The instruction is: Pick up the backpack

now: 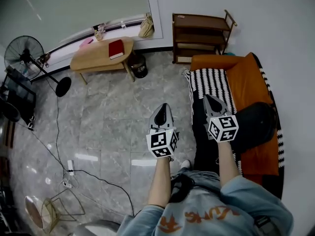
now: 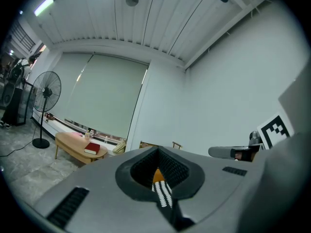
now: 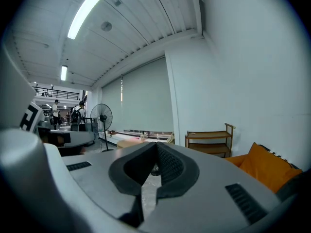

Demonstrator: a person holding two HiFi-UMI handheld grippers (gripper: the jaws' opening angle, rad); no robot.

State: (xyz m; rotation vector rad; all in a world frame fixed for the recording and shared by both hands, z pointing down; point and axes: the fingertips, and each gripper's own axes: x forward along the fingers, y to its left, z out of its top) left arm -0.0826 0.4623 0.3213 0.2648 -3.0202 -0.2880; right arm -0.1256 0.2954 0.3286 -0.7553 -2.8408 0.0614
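In the head view the backpack (image 1: 254, 125) is a dark rounded bag lying on the orange sofa (image 1: 246, 77), to the right of a black-and-white striped blanket (image 1: 209, 82). My right gripper (image 1: 208, 98) is held above the sofa's left edge, just left of the backpack, with its jaws shut on nothing. My left gripper (image 1: 163, 106) hangs over the marble floor further left, also shut and empty. Both point forward, about level. In the left gripper view the left gripper (image 2: 158, 171) has its jaws together, and in the right gripper view so does the right gripper (image 3: 155, 166).
A wooden coffee table (image 1: 101, 53) with a red book (image 1: 116, 48) stands at the far wall, a black bin (image 1: 139, 65) beside it. A brown shelf (image 1: 199, 36) stands behind the sofa. A standing fan (image 1: 24, 58) and cables (image 1: 64, 166) occupy the left floor.
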